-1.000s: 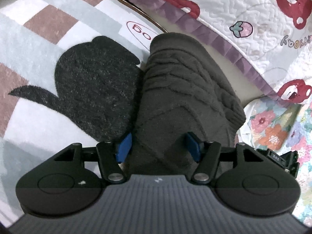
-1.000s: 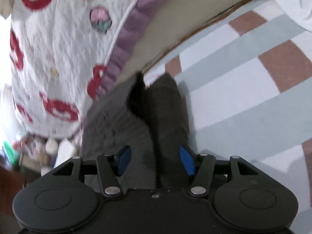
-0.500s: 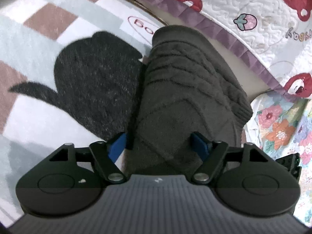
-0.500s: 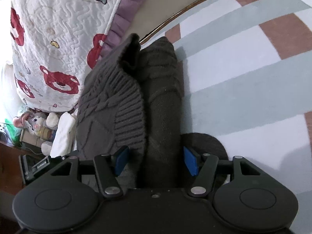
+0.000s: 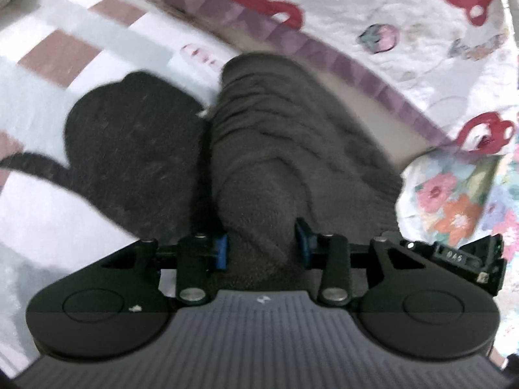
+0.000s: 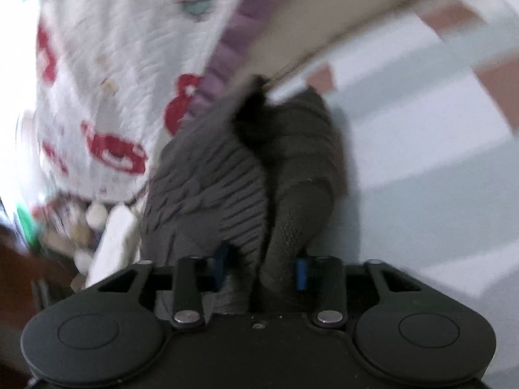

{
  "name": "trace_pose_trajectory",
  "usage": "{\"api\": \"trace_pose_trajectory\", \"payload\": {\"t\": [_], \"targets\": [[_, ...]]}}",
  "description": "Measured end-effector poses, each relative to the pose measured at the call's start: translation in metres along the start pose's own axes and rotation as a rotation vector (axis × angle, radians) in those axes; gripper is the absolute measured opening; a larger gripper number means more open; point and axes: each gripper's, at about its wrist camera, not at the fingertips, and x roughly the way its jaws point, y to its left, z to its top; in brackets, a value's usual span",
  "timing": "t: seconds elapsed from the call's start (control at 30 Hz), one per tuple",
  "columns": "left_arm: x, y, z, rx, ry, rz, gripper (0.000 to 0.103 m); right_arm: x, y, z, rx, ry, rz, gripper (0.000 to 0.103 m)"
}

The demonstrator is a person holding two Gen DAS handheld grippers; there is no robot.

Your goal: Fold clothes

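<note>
A folded dark grey knit sweater (image 5: 285, 149) lies bunched in front of me on a checked rug. My left gripper (image 5: 262, 246) is shut on one end of the sweater, with cloth pinched between its blue pads (image 5: 221, 249). In the right wrist view the same sweater (image 6: 259, 175) shows its ribbed hem and a folded cable-knit part. My right gripper (image 6: 261, 267) is shut on the other end of the sweater. Both views are blurred by motion.
The rug (image 5: 48, 74) has pale blue, white and brown squares and a black cat shape (image 5: 129, 149). A white quilt with red bears and a purple frill (image 5: 356, 9) hangs behind. A floral cloth (image 5: 454, 201) lies at the right. Soft toys (image 6: 90, 227) sit at the left.
Both grippers have closed from open onto the ends of the sweater. The sweater bunches up between the pads and both views have shifted with motion blur.
</note>
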Motion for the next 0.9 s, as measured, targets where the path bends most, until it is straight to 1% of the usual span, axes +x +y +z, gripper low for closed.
{"api": "trace_pose_trajectory", "payload": {"t": [0.07,0.1,0.13,0.17,0.2,0.23,0.27,0.3,0.33,0.37,0.43,0.47,0.5,0.53,0.57,0.6,0.63,0.67,0.7,0.73,0.77,0.83,0.9], "targets": [[-0.003,-0.008,0.002,0.036,-0.01,0.002,0.038,-0.007,0.011,0.004,-0.059,-0.002,0.007,0.032],[-0.003,-0.008,0.002,0.045,-0.005,0.015,0.039,-0.007,0.013,0.006,-0.082,0.005,-0.006,0.032],[-0.001,-0.006,0.001,0.05,0.008,0.038,0.042,-0.006,0.014,0.007,-0.104,0.015,-0.024,0.032],[0.001,-0.004,0.0,0.05,0.024,0.062,0.049,-0.006,0.016,0.007,-0.126,0.025,-0.042,0.032],[0.003,-0.002,-0.001,0.047,0.041,0.086,0.051,-0.004,0.014,0.008,-0.129,0.033,-0.053,0.032],[0.006,0.0,-0.002,0.043,0.058,0.11,0.057,-0.002,0.011,0.008,-0.121,0.039,-0.055,0.032],[0.007,0.002,-0.003,0.033,0.068,0.113,0.06,-0.001,0.009,0.008,-0.111,0.04,-0.05,0.032],[0.008,0.005,-0.003,0.018,0.073,0.106,0.06,-0.001,0.007,0.008,-0.101,0.041,-0.044,0.035],[0.008,0.007,-0.003,0.004,0.079,0.099,0.063,-0.001,0.005,0.009,-0.091,0.042,-0.038,0.037],[0.01,0.012,-0.004,-0.04,0.085,0.068,0.07,0.0,0.004,0.009,-0.084,0.046,-0.037,0.037],[0.013,0.025,-0.007,-0.159,0.099,-0.021,0.077,0.0,0.001,0.009,-0.069,0.057,-0.031,0.041],[0.013,0.028,-0.008,-0.18,0.098,-0.038,0.078,0.0,0.0,0.009,-0.058,0.061,-0.027,0.042],[0.013,0.028,-0.009,-0.181,0.094,-0.041,0.078,0.001,-0.003,0.008,-0.046,0.068,-0.025,0.048],[0.013,0.028,-0.01,-0.181,0.089,-0.044,0.077,0.003,-0.005,0.008,-0.03,0.077,-0.029,0.054],[0.012,0.024,-0.01,-0.151,0.086,-0.024,0.069,0.005,-0.008,0.007,-0.013,0.087,-0.034,0.056],[0.012,0.017,-0.012,-0.097,0.075,0.009,0.062,0.008,-0.011,0.007,0.006,0.093,-0.038,0.058],[0.011,0.009,-0.014,-0.039,0.061,0.043,0.051,0.011,-0.014,0.006,0.024,0.098,-0.04,0.06],[0.01,0.003,-0.015,0.009,0.044,0.055,0.042,0.014,-0.017,0.005,0.044,0.099,-0.035,0.06],[0.008,-0.003,-0.017,0.051,0.025,0.054,0.04,0.015,-0.017,0.003,0.042,0.082,-0.028,0.057],[0.005,-0.011,-0.017,0.092,0.011,0.064,0.037,0.013,-0.01,0.0,-0.024,0.041,-0.027,0.044],[0.002,-0.019,-0.016,0.134,0.002,0.083,0.035,0.013,0.004,-0.004,-0.133,0.024,-0.04,0.042],[-0.006,-0.037,-0.015,0.226,-0.025,0.123,0.034,0.01,0.034,-0.007,-0.267,0.007,-0.045,0.033],[-0.012,-0.052,-0.014,0.279,-0.044,0.145,0.034,-0.001,0.053,-0.004,-0.285,-0.029,0.003,0.03]]}}
